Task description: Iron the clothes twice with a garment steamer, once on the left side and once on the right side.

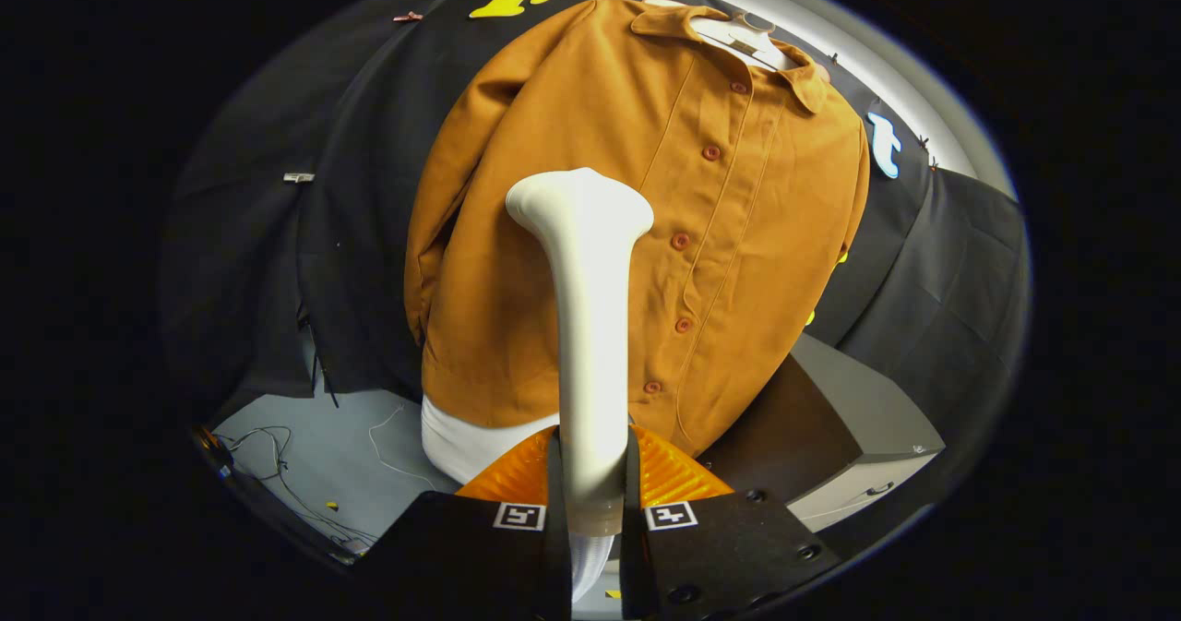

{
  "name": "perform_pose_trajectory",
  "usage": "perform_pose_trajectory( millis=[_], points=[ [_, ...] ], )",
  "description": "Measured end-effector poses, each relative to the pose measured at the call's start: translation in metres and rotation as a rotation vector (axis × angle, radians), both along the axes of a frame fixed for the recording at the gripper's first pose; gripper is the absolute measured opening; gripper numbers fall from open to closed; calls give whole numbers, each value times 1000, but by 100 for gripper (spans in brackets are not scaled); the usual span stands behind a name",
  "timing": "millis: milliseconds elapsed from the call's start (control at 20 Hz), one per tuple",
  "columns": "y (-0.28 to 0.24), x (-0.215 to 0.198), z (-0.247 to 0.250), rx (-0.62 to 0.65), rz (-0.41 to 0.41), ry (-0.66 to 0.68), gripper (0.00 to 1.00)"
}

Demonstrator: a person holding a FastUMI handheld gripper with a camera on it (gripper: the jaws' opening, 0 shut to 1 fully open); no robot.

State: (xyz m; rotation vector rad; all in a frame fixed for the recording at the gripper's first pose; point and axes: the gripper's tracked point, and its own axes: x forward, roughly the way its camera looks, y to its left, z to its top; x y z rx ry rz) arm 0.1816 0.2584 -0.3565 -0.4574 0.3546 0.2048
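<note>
The gripper (590, 473) is pinching the garment steamer (588, 326) by its handle, one finger pressed against each side of the white shaft. The steamer stands upright between the fingers and rises away from them, its flared head at the top pointing toward the far side. Whether the head touches the cloth cannot be told from this angle.

Just beyond the steamer hangs the shirt (646, 224), a brown-orange button-up on a white hanger (745, 40) against the black booth wall (369, 187). The steamer head sits in front of the shirt's chest, just left of the button placket (701, 233), whose row of red-brown buttons runs down the shirt to the right of the shaft. The collar lies open at the top around the hanger. The left sleeve hangs down along the shirt's left edge.

Below the shirt's hem a white form (461, 441) shows, near the left finger. Thin cables (277, 473) lie on the grey floor to the near left. A dark-topped grey cabinet (849, 436) stands to the right of the shirt's lower part.
</note>
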Motion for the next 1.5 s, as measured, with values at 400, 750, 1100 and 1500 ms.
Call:
perform_pose_trajectory(
  millis=[400, 750, 1100, 1500],
  points=[
    [-19, -26, -32, 25, -24, 90, 24],
    [-35, -48, -12, 88, -32, 77, 24],
    [-50, -65, 32, 164, -49, 31, 24],
    [-66, -79, 109, 255, -76, -59, 24]
  ],
)
